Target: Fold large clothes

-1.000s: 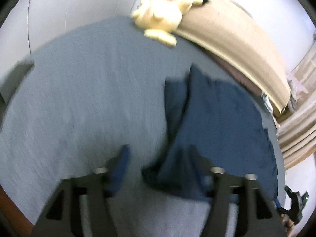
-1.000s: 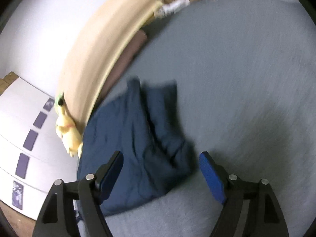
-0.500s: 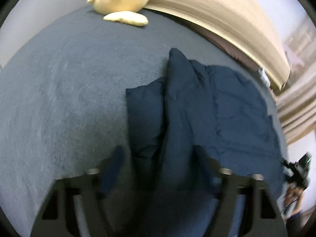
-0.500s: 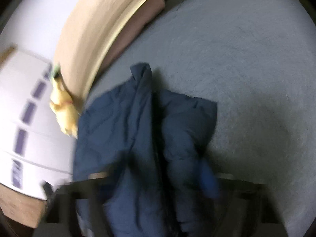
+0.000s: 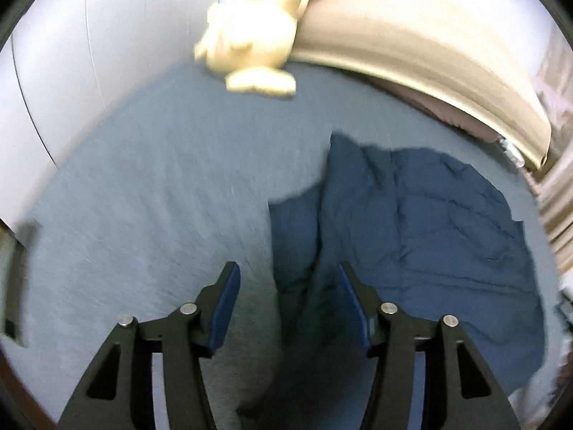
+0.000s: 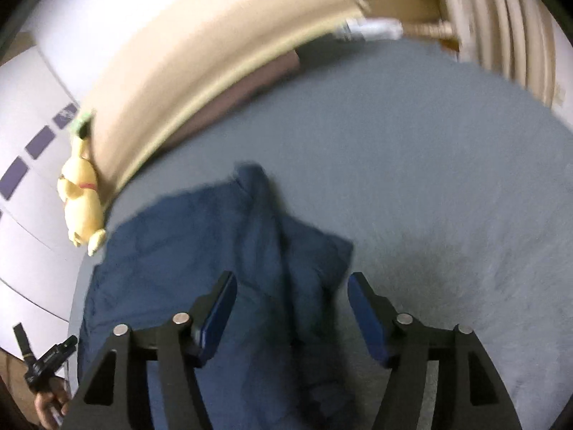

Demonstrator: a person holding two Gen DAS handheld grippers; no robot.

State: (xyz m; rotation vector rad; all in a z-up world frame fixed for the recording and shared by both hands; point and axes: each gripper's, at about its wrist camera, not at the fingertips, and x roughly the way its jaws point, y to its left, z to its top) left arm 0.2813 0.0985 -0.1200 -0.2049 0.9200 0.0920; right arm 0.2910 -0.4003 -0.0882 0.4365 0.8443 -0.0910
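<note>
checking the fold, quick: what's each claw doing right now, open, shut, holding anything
Left claw: open and opening, pads off the navy garment below.
Right claw: open and opening, above the garment, gripping nothing.

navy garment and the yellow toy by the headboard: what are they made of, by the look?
Navy garment: likely thin woven fabric, matte; it creases and drapes in soft folds. Yellow toy: plush, probably; soft rounded limbs and no shine, though the picture is blurred.

Navy garment (image 5: 429, 236); grey bedcover (image 5: 161, 197); yellow plush (image 5: 254, 32).
</note>
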